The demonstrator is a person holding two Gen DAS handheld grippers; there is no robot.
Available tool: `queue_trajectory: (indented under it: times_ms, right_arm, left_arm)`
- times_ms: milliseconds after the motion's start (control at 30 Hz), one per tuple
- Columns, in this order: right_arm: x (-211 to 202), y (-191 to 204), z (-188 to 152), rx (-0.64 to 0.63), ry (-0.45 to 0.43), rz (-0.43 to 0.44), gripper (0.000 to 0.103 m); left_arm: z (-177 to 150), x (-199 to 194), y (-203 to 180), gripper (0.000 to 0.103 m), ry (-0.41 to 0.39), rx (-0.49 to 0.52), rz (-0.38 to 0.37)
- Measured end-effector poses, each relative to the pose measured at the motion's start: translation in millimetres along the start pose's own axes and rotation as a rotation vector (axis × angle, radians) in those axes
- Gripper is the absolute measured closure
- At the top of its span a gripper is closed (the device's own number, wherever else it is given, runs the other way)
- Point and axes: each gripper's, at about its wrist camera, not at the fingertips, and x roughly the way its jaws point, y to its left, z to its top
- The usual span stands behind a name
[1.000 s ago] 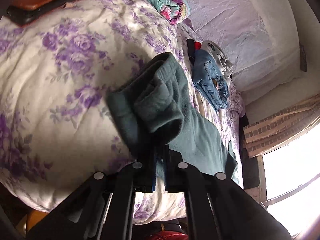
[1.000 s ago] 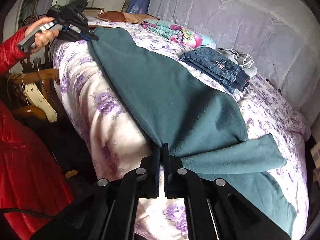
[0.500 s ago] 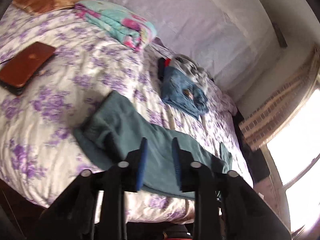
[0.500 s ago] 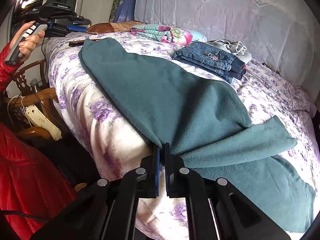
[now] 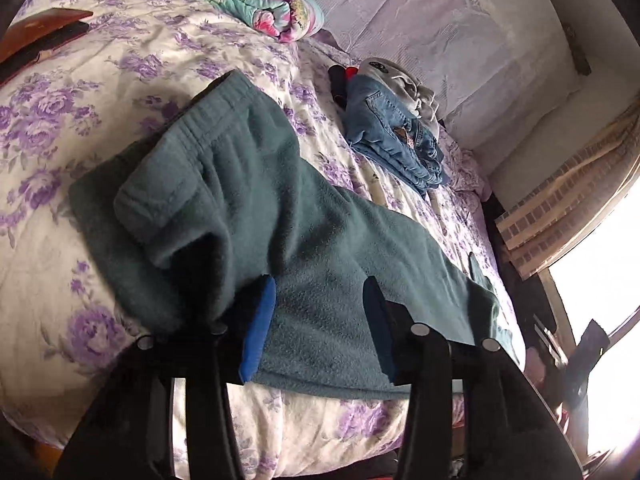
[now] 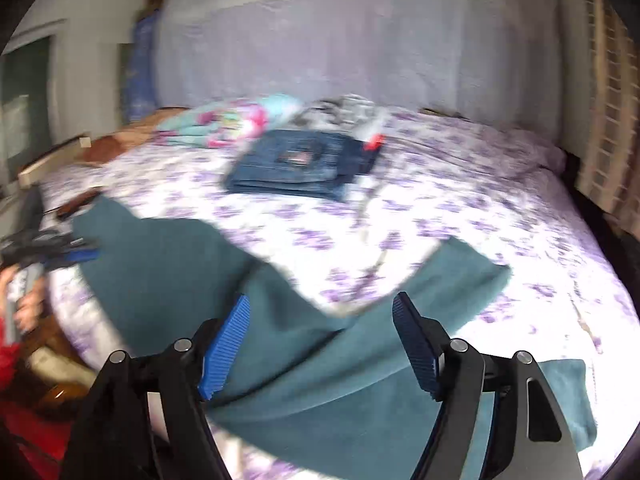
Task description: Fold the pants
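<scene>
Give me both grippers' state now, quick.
Left gripper: jaws opening, holding nothing, teal pants lying between them.
Right gripper: jaws opening wide, holding nothing.

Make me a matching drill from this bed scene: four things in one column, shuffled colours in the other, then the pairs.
Things:
1. pants
2. folded jeans
3. rolled blanket
4. bedspread

Colours:
A. white with purple flowers
B. teal green
C. denim blue
D. turquoise with pink flowers

Pairs: 1-B, 2-C, 3-D, 4-A
</scene>
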Motion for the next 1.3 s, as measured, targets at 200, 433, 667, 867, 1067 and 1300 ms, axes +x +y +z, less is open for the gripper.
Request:
queue_trajectory:
  times_ms: [200,433,667,867,1067,1300]
  right_arm:
    - [108,-46,24,0.145,0.204,-0.220,0.029]
    - [120,-53,2,0.219,0.254,-0.155,0.089]
    - [41,-95,-24,0.414,0.083,-0.078,0.098]
    - [-55,-160,-120,0.740,0.060,-0.090,0.097]
    - [-89,-163,-136,0.675,-0.068,-0.257,0.047]
    - [-52,-60,-101,-0.067,-0.051,-0.415,0.047]
  left_arm:
    - [-6,5,-17,0.042,-0.041,0.092,0.040]
    - [-8,12,-28,0.032,-0.038,0.185,0.047]
    - [-8,11,-28,0.031,-0.034,0.203,0.042]
    - [-3,10,-24,0.031,-0.017,0.158,0.009]
    - [-2,13,-28,0.026,-0.010,0.140,0.025]
    - [-1,13,-27,0.026,-0.005,0.123,0.028]
